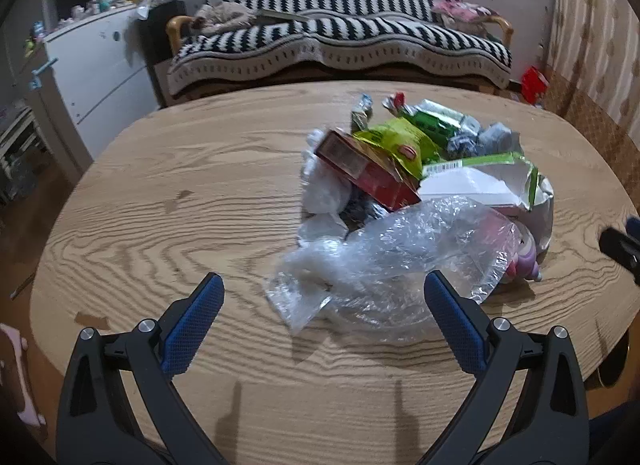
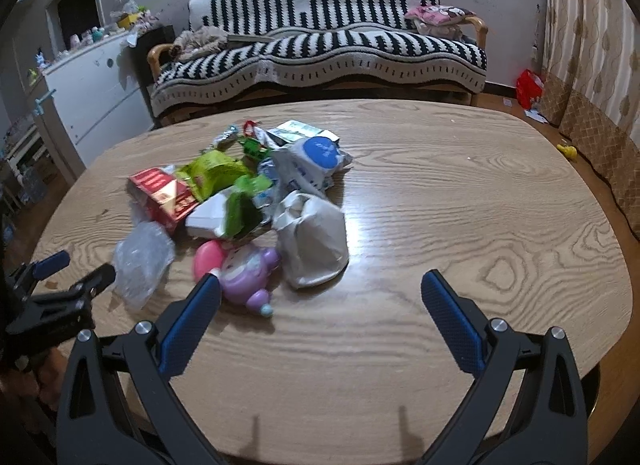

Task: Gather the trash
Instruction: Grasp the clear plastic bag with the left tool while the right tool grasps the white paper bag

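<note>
A heap of trash (image 2: 248,193) lies on the counter (image 2: 460,225), left of its middle in the right wrist view. A plastic bag (image 1: 384,265) lies at the heap's near edge, a toy (image 2: 244,273) beside it. Behind the counter stands a sofa (image 2: 320,49), a cabinet (image 2: 92,93) to its left.
</note>
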Demonstrator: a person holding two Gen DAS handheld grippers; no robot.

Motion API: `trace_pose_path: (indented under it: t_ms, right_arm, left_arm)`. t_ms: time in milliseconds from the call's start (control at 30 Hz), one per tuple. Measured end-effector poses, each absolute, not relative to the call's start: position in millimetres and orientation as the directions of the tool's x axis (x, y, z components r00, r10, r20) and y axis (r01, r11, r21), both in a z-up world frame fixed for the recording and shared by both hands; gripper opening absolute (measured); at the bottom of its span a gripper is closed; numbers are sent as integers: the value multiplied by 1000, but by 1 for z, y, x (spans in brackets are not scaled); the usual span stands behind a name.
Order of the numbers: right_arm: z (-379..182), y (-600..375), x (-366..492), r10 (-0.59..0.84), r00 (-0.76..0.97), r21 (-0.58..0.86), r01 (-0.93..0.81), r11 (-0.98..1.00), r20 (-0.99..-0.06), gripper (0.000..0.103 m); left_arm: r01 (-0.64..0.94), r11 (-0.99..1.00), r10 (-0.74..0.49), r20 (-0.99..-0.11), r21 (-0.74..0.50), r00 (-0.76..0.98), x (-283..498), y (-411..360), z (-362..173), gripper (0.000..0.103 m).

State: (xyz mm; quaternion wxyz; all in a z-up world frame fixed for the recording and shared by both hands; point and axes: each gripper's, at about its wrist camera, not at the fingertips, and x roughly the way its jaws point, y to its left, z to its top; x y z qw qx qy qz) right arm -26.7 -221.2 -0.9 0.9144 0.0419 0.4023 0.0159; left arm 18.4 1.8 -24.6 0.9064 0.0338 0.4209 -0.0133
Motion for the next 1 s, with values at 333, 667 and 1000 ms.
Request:
trace_pose_path:
  t_ms: [333,667,1000]
  right_arm:
    - [-39,-224,47,118,588,144,-1,990,-800,97]
    - [-64,-222,70,173,537,193,-21,981,-826,59]
    - [-20,-276,28,205,630,275,15,961,-749,55]
  left_arm:
    - [157,987,-83,-819,10,568,57,-12,-53,98]
    - [112,994,-71,-838,-12,541,66,-12,-65,46]
    - [49,998,-69,-760,-49,646,38,18,-14,8]
